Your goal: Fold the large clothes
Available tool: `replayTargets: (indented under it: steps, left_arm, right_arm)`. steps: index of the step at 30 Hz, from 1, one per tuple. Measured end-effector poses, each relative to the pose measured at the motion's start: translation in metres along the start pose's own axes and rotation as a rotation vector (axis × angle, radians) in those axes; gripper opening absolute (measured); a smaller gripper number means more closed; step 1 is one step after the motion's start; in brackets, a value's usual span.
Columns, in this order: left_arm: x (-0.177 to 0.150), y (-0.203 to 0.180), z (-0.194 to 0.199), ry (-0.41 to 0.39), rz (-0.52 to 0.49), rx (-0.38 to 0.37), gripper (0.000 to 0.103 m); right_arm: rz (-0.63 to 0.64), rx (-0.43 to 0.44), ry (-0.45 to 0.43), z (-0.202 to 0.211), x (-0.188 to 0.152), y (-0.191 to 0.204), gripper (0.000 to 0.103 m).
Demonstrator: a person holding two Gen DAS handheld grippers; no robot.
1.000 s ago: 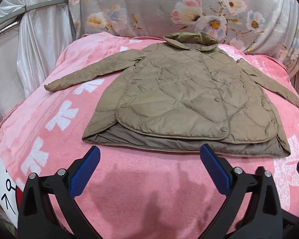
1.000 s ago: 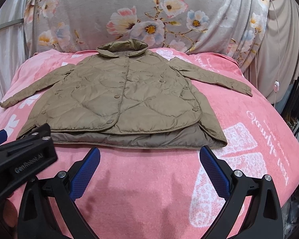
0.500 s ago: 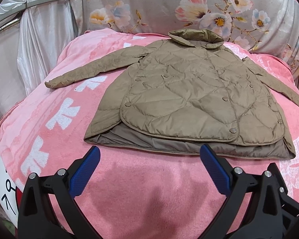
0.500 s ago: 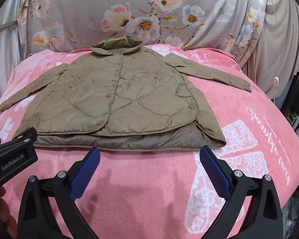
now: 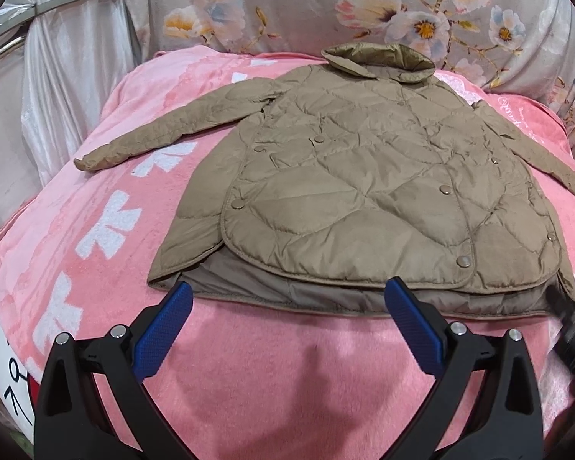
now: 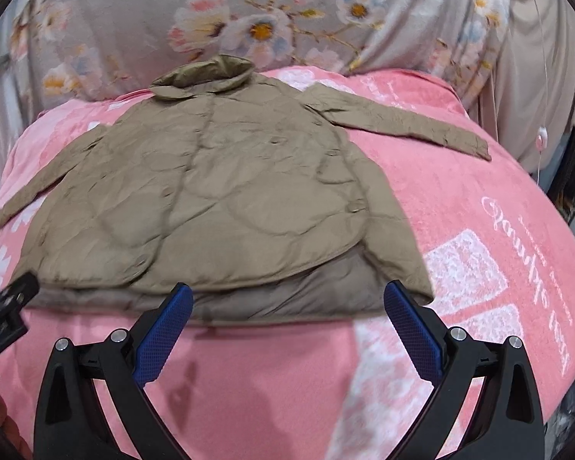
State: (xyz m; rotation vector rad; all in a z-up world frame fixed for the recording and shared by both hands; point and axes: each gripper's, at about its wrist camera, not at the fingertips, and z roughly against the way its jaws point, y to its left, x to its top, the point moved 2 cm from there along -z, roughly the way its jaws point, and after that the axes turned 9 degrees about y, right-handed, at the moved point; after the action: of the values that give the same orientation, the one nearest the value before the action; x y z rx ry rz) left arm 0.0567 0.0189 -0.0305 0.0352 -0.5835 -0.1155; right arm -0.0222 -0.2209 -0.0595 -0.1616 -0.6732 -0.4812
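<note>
Jacket (image 5: 368, 176) first: I see a tan quilted one lying flat, front up and snapped shut, on a pink blanket (image 5: 287, 375) with white lettering and patterns. Its collar points away from me toward a grey floral cloth (image 5: 306, 0) hanging behind, and both sleeves are spread out to the sides. The hem lies nearest my cameras, with the darker lining of the back panel showing below the rounded front flaps.

My left gripper (image 5: 287, 318) hangs over the blanket just short of the hem, its blue-padded fingers (image 5: 165, 329) spread wide and gripping nothing. The left fingertip sits in line with the jacket's near left corner, though I cannot tell whether it touches the fabric.

My right gripper (image 6: 287, 318) is likewise released, its fingers (image 6: 412, 331) wide apart with nothing between them, positioned at the hem toward the jacket's (image 6: 211, 199) right side. This view is slightly blurred. The black body of the left gripper shows at the left edge of the right wrist view.
</note>
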Motion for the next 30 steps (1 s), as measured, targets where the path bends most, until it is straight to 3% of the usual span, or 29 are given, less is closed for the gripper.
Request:
replayTargets:
  steps: [7,15,20,26,30]
  left_arm:
    - [0.025,0.011,-0.031,0.055,0.037,0.004,0.098]
    - [0.058,0.022,-0.057,0.083,0.075,0.034,0.098]
    - [0.079,0.033,-0.066,0.080,0.123,0.022,0.098]
    - [0.095,0.046,-0.077,0.074,0.168,0.033,0.098]
    - [0.101,0.056,-0.085,0.065,0.202,-0.001,0.098]
  right_arm:
    - [-0.250,0.054,0.044,-0.052,0.071,-0.112,0.098]
    - [-0.445,0.022,0.024,-0.115,0.141,-0.216,0.098]
    - [-0.538,0.017,-0.020,-0.148,0.175,-0.259,0.098]
    - [-0.648,0.040,-0.013,-0.186,0.192,-0.294,0.098]
    - [-0.748,0.067,-0.061,-0.198,0.201,-0.316,0.098]
